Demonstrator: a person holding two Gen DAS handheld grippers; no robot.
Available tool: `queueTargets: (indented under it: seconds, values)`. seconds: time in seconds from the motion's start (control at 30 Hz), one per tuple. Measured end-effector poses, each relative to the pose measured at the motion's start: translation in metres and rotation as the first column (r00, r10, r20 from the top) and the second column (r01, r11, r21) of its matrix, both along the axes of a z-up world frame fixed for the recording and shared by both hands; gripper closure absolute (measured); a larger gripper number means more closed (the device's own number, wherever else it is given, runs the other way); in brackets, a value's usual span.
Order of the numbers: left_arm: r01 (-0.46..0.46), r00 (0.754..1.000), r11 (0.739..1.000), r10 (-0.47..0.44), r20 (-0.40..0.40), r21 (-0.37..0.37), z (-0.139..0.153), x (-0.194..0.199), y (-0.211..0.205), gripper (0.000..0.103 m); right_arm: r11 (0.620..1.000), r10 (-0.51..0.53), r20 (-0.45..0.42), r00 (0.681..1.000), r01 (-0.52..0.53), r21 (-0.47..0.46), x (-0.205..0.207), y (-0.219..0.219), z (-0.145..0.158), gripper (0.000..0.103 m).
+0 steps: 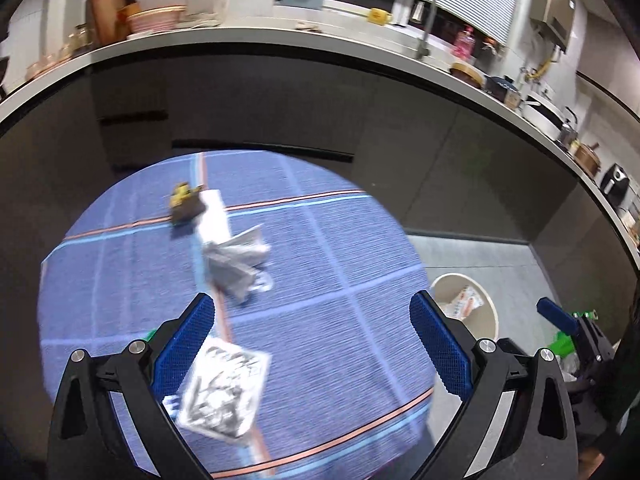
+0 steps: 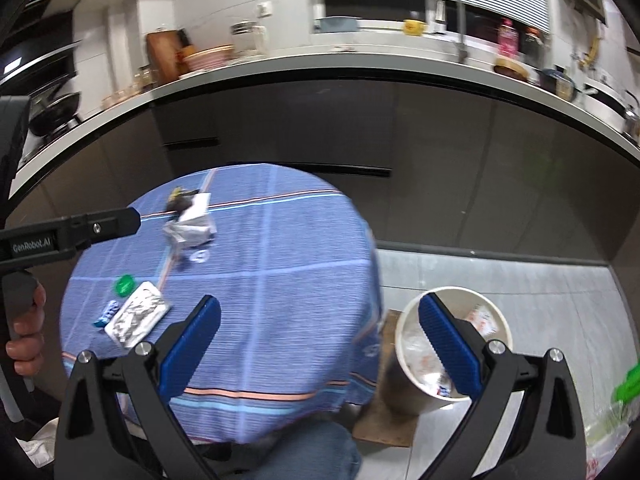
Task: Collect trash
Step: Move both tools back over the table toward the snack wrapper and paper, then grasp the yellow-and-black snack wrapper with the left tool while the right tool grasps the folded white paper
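Note:
A round table with a blue checked cloth carries the trash. A silvery foil packet lies just inside the left finger of my left gripper, which is open and holds nothing. Farther back lie crumpled grey paper, a white sheet and a yellow-brown scrap. My right gripper is open and empty, above the table's right edge and the beige trash bin. The right wrist view also shows the foil packet, a green lid and a small blue-white wrapper.
The bin stands on the grey floor right of the table, with wrappers inside. Dark cabinets and a crowded white counter curve behind. A hand holds the left gripper's handle. Something green shows at far right.

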State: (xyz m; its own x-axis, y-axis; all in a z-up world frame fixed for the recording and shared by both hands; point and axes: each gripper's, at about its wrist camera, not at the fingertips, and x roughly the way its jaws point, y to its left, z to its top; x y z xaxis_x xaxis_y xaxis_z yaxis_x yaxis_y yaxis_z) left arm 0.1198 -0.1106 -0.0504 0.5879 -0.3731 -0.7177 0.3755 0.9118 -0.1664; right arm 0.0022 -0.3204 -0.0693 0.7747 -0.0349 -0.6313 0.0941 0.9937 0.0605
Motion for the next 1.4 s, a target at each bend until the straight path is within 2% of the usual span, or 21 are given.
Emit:
queueTargets:
  seconds: [0.43, 0.7, 1.07, 1.4]
  values:
    - [-0.136, 0.989, 0.99, 0.138, -0.056, 0.031, -0.025, -0.011, 0.1, 0.009, 0.979, 0.202, -0.043, 0.978, -0.201, 0.033, 0.035, 0.076, -0.005, 0.004]
    - [-0.158, 0.985, 0.986, 0.161, -0.065, 0.043, -0.035, -0.011, 0.131, 0.009, 0.952, 0.296, -0.067, 0.953, -0.288, 0.101, 0.084, 0.11, -0.011, 0.004]
    - [-0.16, 0.983, 0.987, 0.159, -0.09, -0.005, -0.046, 0.01, 0.15, 0.009, 0.938, 0.337, -0.152, 0.929, -0.318, 0.138, 0.149, 0.135, -0.045, 0.033]
    - [-0.161, 0.983, 0.987, 0.158, -0.088, -0.025, -0.047, 0.057, 0.149, 0.009, 0.934, 0.347, -0.192, 0.918, -0.32, 0.158, 0.189, 0.147, -0.076, 0.045]
